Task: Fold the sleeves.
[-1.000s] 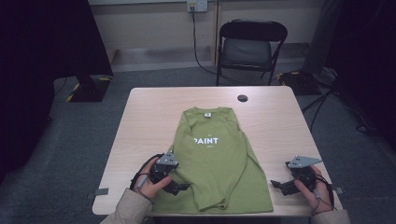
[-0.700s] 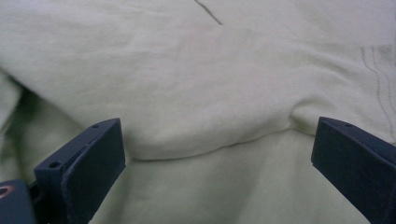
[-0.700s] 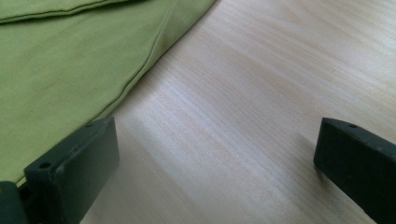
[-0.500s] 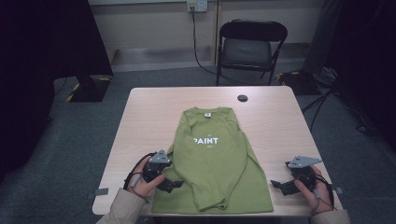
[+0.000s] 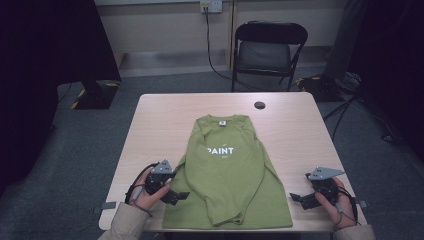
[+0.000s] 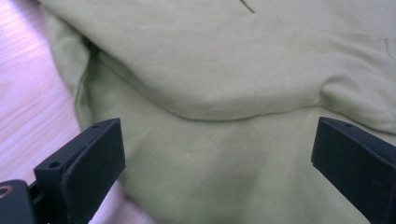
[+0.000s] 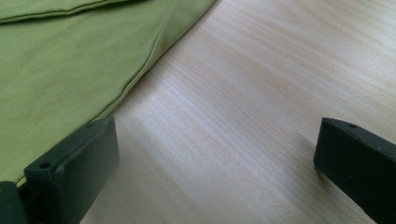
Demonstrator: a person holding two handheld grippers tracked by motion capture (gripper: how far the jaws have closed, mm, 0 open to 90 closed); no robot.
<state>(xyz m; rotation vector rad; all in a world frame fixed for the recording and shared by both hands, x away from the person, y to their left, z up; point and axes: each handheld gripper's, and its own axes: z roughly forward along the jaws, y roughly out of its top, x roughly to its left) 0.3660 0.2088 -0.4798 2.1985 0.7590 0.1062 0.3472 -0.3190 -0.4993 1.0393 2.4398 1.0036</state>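
At table (image 5: 165,120) near edge: green shirt (image 5: 227,170) flat; left gripper (image 5: 176,196) at hem, jaws apart; right gripper (image 5: 299,198) beside shirt, jaws apart

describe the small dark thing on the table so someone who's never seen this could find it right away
On the light wooden table, look past the collar of the green shirt toward the far edge, on the side nearest the folding chair. The small black round disc lies alone on bare wood, apart from the shirt.

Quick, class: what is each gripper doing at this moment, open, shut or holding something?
Left gripper: open, jaws wide apart over the green shirt, holding nothing.
Right gripper: open, empty, above the bare table beside the shirt's edge.
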